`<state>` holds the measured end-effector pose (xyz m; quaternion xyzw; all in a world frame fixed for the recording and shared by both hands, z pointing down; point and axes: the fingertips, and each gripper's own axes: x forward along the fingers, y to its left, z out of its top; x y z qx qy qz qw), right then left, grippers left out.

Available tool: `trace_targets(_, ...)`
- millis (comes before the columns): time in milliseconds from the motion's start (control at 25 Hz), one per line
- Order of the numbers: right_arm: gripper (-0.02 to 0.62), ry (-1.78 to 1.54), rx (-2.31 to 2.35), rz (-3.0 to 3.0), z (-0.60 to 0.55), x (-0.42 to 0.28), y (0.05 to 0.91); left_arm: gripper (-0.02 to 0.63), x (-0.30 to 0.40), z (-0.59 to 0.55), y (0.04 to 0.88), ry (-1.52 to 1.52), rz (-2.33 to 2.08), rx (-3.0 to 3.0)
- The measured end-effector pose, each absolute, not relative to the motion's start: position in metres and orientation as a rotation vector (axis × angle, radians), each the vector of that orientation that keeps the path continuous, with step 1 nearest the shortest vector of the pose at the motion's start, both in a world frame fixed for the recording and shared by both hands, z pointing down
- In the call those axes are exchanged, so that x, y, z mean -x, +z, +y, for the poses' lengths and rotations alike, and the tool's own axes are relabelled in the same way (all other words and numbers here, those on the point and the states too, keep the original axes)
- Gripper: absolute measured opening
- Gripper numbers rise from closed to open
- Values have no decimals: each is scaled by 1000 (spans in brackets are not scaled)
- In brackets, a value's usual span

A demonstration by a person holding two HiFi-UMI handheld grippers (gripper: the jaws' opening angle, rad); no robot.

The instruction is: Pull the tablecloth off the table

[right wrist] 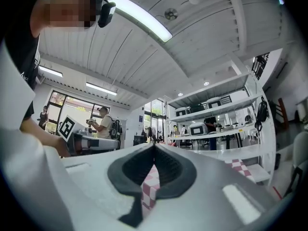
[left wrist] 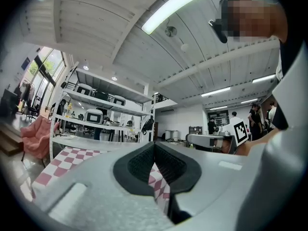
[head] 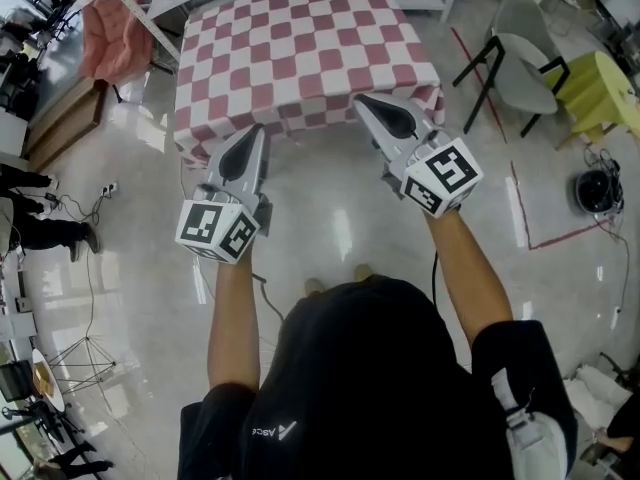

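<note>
1. Tablecloth point(head: 300, 48): red-and-white check, upper centre of frame, draped over the hidden table, near edge toward the person.
2. Left gripper point(head: 257, 133): jaws closed on that edge, left part.
3. Right gripper point(head: 363, 100): jaws closed likewise, right part; the pull would likely run toward the frame bottom.

A glossy pale floor point(head: 340, 228) fills the head view, marked at the right with thin red tape lines point(head: 545, 236). A grey shell chair on black legs point(head: 520, 63) stands at the upper right, just beside a yellow-green piece of furniture point(head: 600, 93). Below them a round black object point(head: 598, 190), possibly a floor-cleaning unit, lies among cables. At the upper left are a pink upholstered armchair point(head: 110, 28) and a low wooden bench point(head: 62, 118), with a white power strip point(head: 108, 187) on the floor nearby. The left gripper view shows white metal shelving point(left wrist: 103, 100) carrying boxy white appliances point(left wrist: 94, 115) under a long ceiling strip light point(left wrist: 175, 6). Several people point(left wrist: 254, 121) stand in the background.
</note>
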<state>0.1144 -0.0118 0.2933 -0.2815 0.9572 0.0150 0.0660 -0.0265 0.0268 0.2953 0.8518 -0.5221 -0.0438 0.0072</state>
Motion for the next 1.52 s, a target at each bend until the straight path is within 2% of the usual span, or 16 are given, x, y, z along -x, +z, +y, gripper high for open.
trace_targets(280, 0, 32, 830, 2882, -47, -145, 303, 11, 11, 2, 299, -126, -1736, -2603)
trace_targets(520, 0, 56, 836, 2899, -86, -142, 305, 9, 17, -40, 300, -103, -1754, -2603)
trace_targets(1520, 0, 36, 1285, 2968, -389, 5, 360, 11, 212, -362, 370, 22, -1630, -2592)
